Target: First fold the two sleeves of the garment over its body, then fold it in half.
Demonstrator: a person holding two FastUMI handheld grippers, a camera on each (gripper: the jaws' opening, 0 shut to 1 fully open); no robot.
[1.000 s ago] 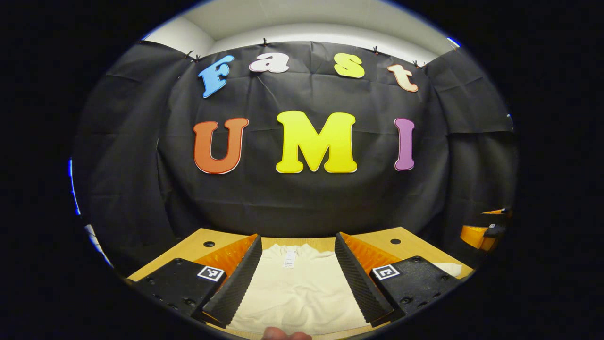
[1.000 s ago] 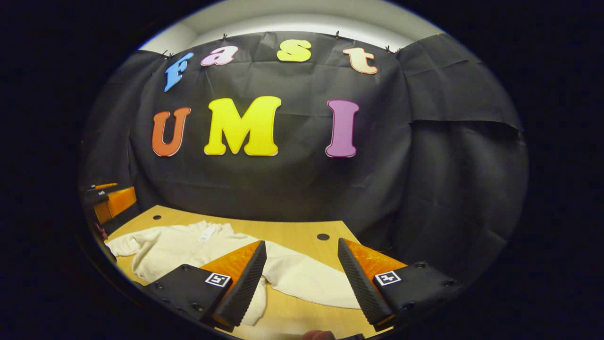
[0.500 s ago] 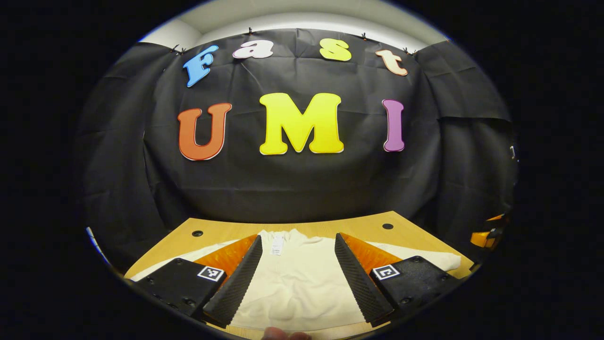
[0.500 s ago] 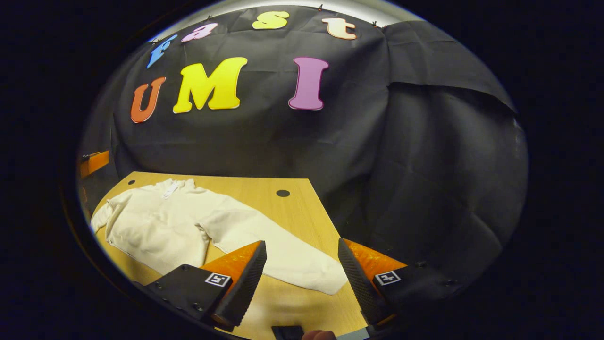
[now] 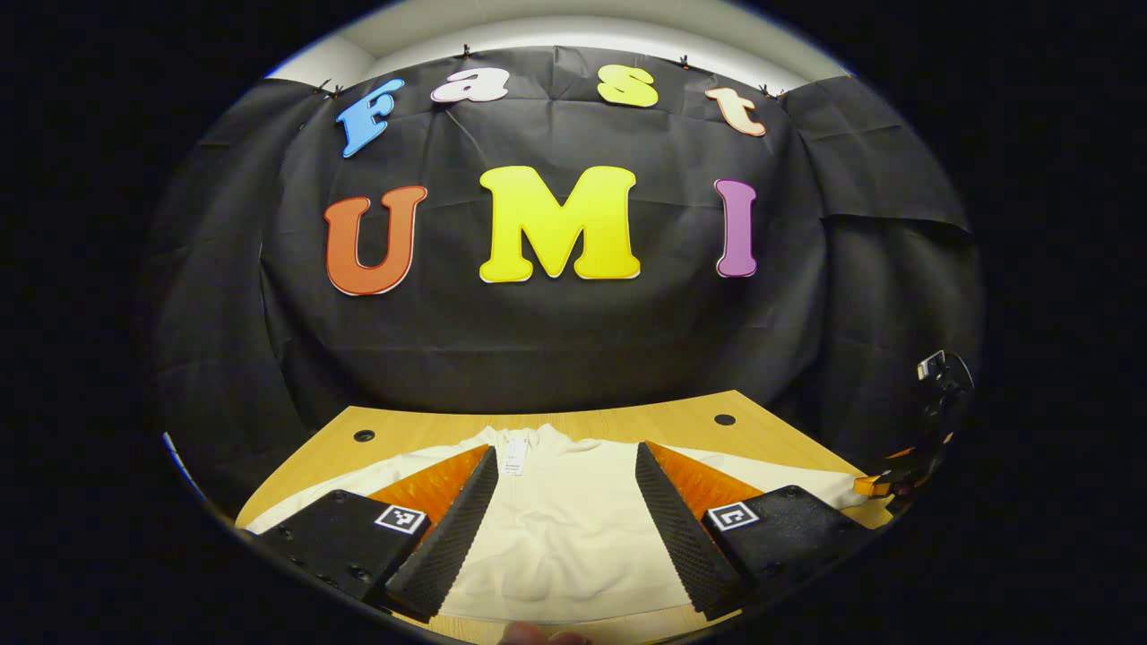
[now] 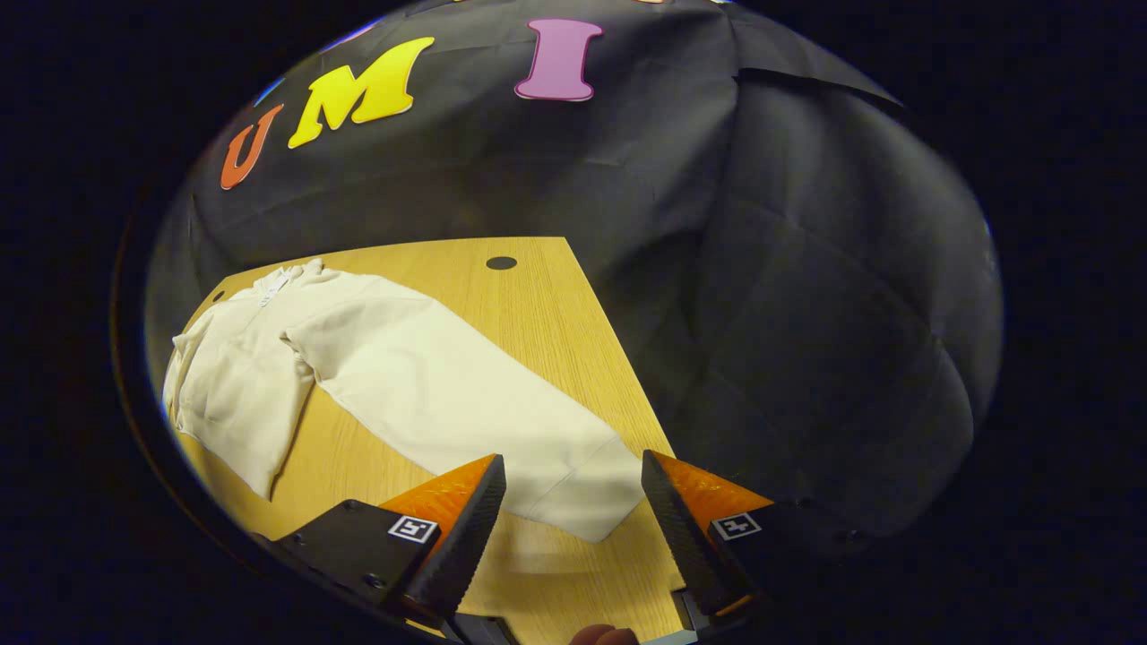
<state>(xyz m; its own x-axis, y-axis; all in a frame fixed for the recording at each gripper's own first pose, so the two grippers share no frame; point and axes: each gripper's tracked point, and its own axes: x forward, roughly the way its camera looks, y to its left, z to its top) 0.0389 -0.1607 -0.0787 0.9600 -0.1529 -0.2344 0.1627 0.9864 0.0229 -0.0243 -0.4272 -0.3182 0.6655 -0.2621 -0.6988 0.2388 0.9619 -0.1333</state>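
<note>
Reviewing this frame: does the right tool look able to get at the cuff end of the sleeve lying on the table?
Probably yes. The right tool is open, with the sleeve cuff lying flat on the table just ahead of its fingers and nothing between.

In the left gripper view the left tongs (image 5: 566, 528) cover both flanks of the garment (image 5: 564, 537), and its hem is cut off at the lower edge beside a sliver of a hand (image 5: 542, 635). Its neck tag (image 5: 514, 455) is too small to read. At the garment's right, past the worktop (image 5: 627, 423), the right tongs (image 5: 896, 470) are dim and partly cut off. In the right gripper view the garment's far sleeve is bunched and unclear.
</note>
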